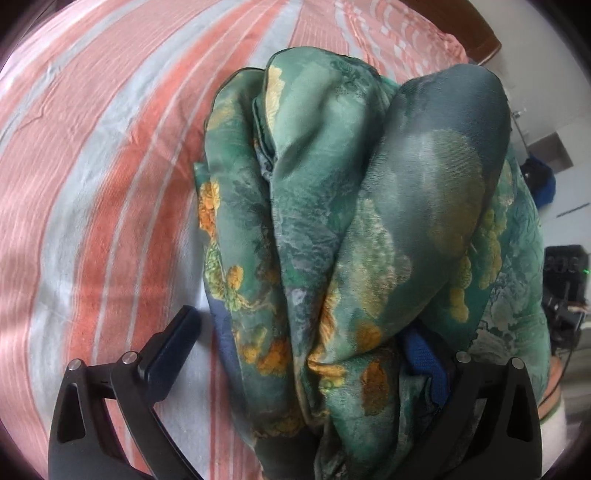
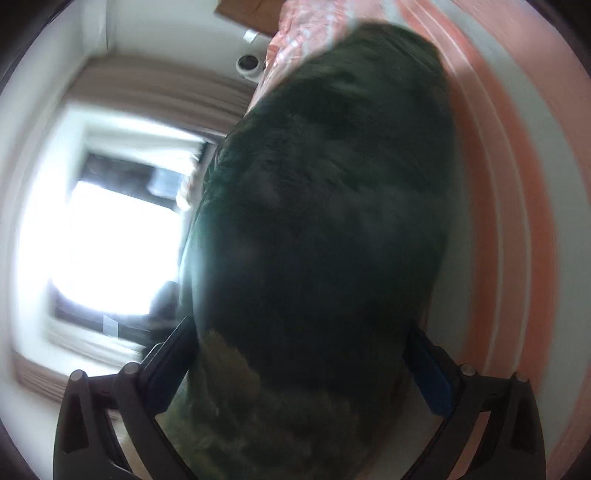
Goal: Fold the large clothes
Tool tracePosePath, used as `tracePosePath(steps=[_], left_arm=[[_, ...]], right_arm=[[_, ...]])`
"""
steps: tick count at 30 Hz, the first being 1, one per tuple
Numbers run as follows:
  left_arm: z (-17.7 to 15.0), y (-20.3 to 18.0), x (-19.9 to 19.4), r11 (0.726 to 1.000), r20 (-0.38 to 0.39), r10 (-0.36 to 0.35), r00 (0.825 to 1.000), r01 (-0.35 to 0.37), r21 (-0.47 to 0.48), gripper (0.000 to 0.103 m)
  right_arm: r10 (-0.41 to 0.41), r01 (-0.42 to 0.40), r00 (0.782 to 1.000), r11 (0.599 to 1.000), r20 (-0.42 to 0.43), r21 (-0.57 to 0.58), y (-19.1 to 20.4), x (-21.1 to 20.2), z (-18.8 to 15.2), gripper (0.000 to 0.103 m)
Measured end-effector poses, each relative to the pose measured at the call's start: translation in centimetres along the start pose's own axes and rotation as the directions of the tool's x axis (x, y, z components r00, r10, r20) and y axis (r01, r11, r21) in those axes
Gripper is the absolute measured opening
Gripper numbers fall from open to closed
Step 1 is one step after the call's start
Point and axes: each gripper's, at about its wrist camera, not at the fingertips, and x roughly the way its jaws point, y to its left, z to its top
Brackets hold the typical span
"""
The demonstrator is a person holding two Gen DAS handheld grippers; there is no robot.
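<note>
A green garment (image 1: 332,184) with yellow and orange flower print lies bunched in thick folds on the striped bed sheet (image 1: 92,147). My left gripper (image 1: 299,347) points down over its near end with the cloth between the jaws. The left finger (image 1: 173,350) stands a little clear of the cloth and the blue pad (image 1: 424,358) is partly covered by it, so the jaws are open. In the blurred right wrist view the garment (image 2: 332,184) looks dark and fills the gap of my right gripper (image 2: 299,358), touching both pads.
The pink, white and grey sheet (image 2: 517,184) covers the bed. A brown headboard (image 1: 469,26) stands at the far end. Dark equipment (image 1: 565,266) and something blue (image 1: 543,184) sit beyond the bed's right edge. A bright window (image 2: 110,240) is at the left.
</note>
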Motion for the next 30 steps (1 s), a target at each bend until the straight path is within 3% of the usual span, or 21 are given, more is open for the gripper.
tracePosePath(steps=[1,3,4,10,13,16,19,21,22,24,25,26,27,30], left_arm=[[-0.4,-0.7,-0.5,0.999,0.013,-0.043,0.999,0.043,0.005,0.072],[-1.4,-2.6,-1.8,0.998,0.066,0.02,0.998,-0.025,0.063,0.059],[-2.1,-3.7,-2.5,0.992,0.098,0.052,0.994,-0.063,0.106,0.057],[-5.6,-7.6,-7.1,0.981,0.224,0.04,0.974,-0.081,0.178,0.046],[-6.2,-9.8,-8.5,0.973,0.265,0.031,0.964,-0.089,0.211,0.046],[-5.3,-11.5,-9.2,0.972,0.287,0.007,0.958,-0.074,0.222,0.046],[-3.6,-12.9,-8.6,0.973,0.303,0.02,0.953,-0.089,0.214,0.053],[-2.0,-12.8,-6.4,0.97,0.274,0.061,0.96,-0.122,0.209,0.085],[-1.5,-12.2,-4.7,0.97,0.252,0.103,0.962,-0.154,0.19,0.089],[-1.7,-10.7,-3.2,0.966,0.273,0.186,0.944,-0.226,0.123,0.088],[-2.4,-10.1,-3.3,0.97,0.297,0.184,0.937,-0.222,0.101,0.088],[-3.4,-9.7,-4.1,0.98,0.333,0.133,0.933,-0.173,0.095,0.088],[-4.6,-9.5,-5.6,0.987,0.386,0.085,0.918,-0.129,0.091,0.09],[-7.6,-10.6,-9.0,0.973,0.495,0.122,0.86,-0.202,0.111,0.095]], right_arm=[[-0.073,0.073,0.997,0.993,0.004,-0.098,1.6,0.0,0.0,0.09],[-0.21,0.209,0.977,0.936,0.026,-0.285,5.0,0.0,-0.8,0.08],[-0.262,0.264,0.963,0.887,0.059,-0.38,6.9,-0.2,-1.7,0.077],[-0.284,0.365,0.931,0.706,0.229,-0.607,13.0,-2.2,-7.4,0.073],[-0.256,0.39,0.92,0.666,0.296,-0.635,15.0,-4.2,-8.4,0.073],[-0.227,0.386,0.919,0.683,0.323,-0.62,15.8,-6.6,-7.2,0.073],[-0.204,0.355,0.928,0.742,0.313,-0.569,14.9,-8.5,-4.5,0.074],[-0.211,0.328,0.938,0.79,0.274,-0.517,13.2,-8.6,-2.5,0.083],[-0.226,0.313,0.945,0.836,0.237,-0.451,11.5,-8.1,-0.9,0.095],[-0.278,0.324,0.943,0.891,0.182,-0.319,8.1,-7.1,0.9,0.102],[-0.353,0.382,0.921,0.899,0.164,-0.213,5.6,-6.4,1.3,0.103],[-0.383,0.409,0.909,0.894,0.164,-0.181,4.6,-6.1,1.0,0.103],[-0.398,0.429,0.898,0.887,0.189,-0.169,4.1,-6.2,0.2,0.103],[-0.341,0.406,0.885,0.898,0.316,-0.167,5.4,-8.5,-1.8,0.103]])
